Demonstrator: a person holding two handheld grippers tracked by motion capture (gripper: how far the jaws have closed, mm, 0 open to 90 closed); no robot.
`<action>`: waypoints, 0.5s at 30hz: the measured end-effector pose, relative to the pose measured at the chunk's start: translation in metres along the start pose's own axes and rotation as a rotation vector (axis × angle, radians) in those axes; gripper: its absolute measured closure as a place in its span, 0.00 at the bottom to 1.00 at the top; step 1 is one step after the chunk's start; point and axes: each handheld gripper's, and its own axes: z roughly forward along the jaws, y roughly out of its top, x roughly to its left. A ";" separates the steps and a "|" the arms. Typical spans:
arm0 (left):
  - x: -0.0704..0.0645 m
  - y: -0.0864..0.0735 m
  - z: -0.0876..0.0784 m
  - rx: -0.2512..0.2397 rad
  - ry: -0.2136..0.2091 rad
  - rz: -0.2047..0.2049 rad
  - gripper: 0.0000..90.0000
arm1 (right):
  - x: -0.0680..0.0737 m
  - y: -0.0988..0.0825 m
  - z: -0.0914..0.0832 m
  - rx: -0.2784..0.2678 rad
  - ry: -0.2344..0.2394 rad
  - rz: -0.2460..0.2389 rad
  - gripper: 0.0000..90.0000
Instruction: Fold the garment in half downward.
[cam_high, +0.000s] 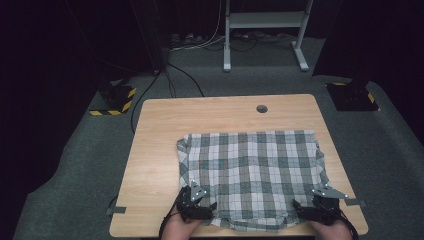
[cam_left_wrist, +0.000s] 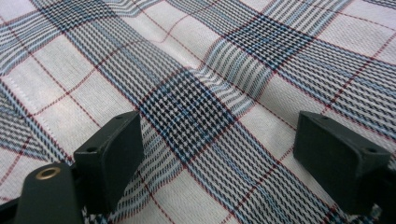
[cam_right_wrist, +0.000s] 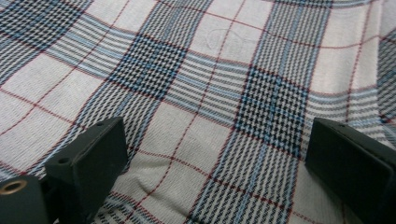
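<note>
Both forearms enter from the near edge of the wooden table (cam_high: 160, 150). The left gripper (cam_high: 194, 204) sits at the near left corner of the plaid cloth (cam_high: 250, 175); the right gripper (cam_high: 320, 206) sits at the near right corner. Each points forward over the fabric, low to it.

The cloth lies spread across the near right part of the tabletop, its near hem at the table edge.

The high view gives the layout: cloth outline, rumpled side edges, a cable hole (cam_high: 261, 108) in the tabletop beyond it.

The gripper views give jaw state. The left gripper's jaws stand wide apart above the weave, clamping nothing. The right gripper's jaws likewise stand apart over the fabric, with shallow folds between them.
</note>
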 end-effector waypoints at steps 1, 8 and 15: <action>-0.002 0.002 0.002 0.000 -0.005 0.004 0.18 | -0.003 -0.001 -0.001 0.000 -0.006 0.004 0.06; -0.015 0.016 0.014 0.008 -0.040 0.042 0.18 | -0.019 -0.006 -0.006 -0.001 -0.040 0.040 0.06; -0.024 0.023 0.021 0.011 -0.063 0.068 0.18 | -0.033 -0.011 -0.011 -0.010 -0.063 0.064 0.06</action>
